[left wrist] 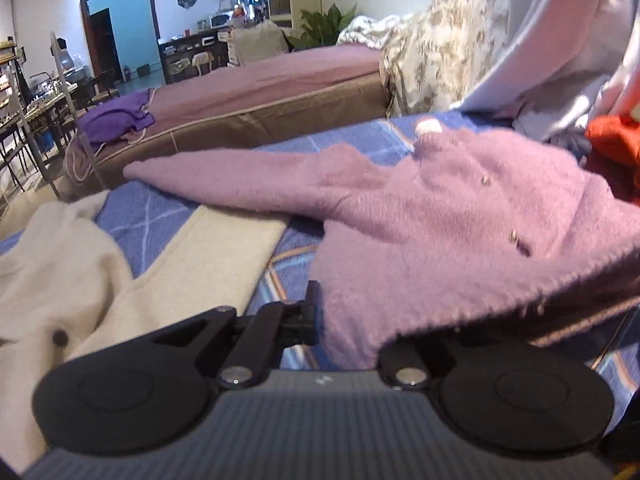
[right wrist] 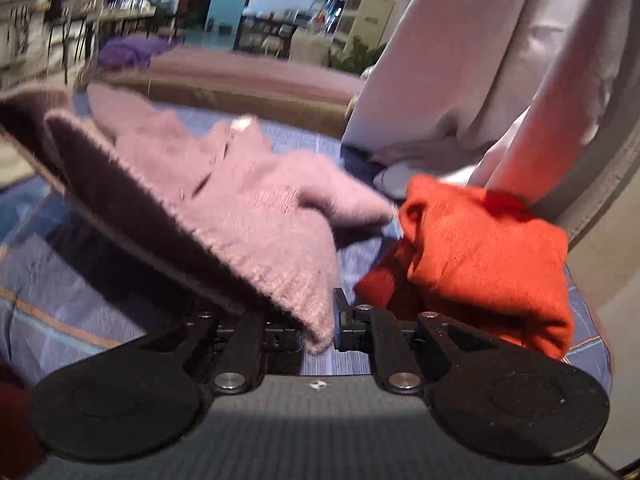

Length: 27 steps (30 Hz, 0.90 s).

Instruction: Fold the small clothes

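The purple sweater (left wrist: 440,216) is spread on the blue bed cover (left wrist: 160,216), its hem lifted. The hem is pinched tight by the left gripper (left wrist: 320,320) and the right gripper (right wrist: 320,332). An orange cloth (right wrist: 480,248) is seen beside it.

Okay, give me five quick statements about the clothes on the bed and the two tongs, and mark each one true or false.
1. The right tongs grip the hem of the lilac cardigan. True.
2. The left tongs hold the cream garment. False: they are shut on the lilac cardigan's hem; the cream garment lies loose beside it.
3. An orange-red garment lies beside the cardigan. True.
4. The cardigan lies flat on the blue checked bedspread. False: its near edge is lifted off the bedspread.
5. One cardigan sleeve stretches out toward the neighbouring bed. True.
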Motion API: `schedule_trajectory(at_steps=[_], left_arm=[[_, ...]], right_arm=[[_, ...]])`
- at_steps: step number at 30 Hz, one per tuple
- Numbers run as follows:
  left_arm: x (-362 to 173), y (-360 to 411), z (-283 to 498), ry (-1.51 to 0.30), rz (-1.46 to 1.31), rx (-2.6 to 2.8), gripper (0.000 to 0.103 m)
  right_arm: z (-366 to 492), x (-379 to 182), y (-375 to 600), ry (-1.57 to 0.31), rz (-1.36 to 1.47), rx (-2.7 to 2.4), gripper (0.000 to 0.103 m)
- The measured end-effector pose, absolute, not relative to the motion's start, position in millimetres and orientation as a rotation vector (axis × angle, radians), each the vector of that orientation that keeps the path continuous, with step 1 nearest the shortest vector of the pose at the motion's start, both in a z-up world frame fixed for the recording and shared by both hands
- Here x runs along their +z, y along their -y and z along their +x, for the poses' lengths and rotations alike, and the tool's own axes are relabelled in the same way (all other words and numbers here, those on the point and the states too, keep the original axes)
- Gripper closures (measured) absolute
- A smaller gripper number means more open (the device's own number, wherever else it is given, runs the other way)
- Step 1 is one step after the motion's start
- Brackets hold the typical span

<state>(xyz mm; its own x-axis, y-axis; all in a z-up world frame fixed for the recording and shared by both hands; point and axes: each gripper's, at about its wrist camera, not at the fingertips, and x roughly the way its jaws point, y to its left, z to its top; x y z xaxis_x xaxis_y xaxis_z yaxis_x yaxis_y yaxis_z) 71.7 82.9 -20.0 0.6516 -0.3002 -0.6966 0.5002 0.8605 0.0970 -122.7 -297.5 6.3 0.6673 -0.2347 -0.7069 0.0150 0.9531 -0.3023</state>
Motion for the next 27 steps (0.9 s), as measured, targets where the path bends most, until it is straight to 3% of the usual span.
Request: schedule_trajectory(at_steps=[7,11,12,14,15,16,18,20,27], left_arm=[[-83,-138,6,-0.934,0.239,-0.373,0.098],[-98,-148,0,-0.95,0.225,-0.355,0.094],[-95,-142,-1,-0.935,0.27,-0.356,0.089],[-83,-132,-6,-0.915,0.36,-0.347,0.063],[-76,-132,-8,-0.902,0.391,-0.345,0.036],[-67,-133,-11,-0.882,0.412,-0.347,0.024],[-51,-139,-18,-0.872,0.458,-0.357,0.018],[-41,-150,-19,-0.887,0.495,-0.352,0.013],[-3,-130,10,-0.825,0.524,-0.469,0.012]], right_arm=[[-164,-46,265,-1.028,-0.234,-0.056,0.083],[-177,-93,269,-1.175,-0.166,0.009,0.08],[-176,-100,269,-1.186,-0.179,0.037,0.072],[-172,-100,266,-1.202,-0.233,0.095,0.052],[-170,-95,267,-1.207,-0.253,0.097,0.036],[-171,-86,269,-1.191,-0.27,0.099,0.02],[-173,-64,277,-1.162,-0.277,0.098,0.007],[-174,-43,289,-1.152,-0.283,0.11,0.007],[-110,10,331,-0.912,-0.102,0.17,0.0]])
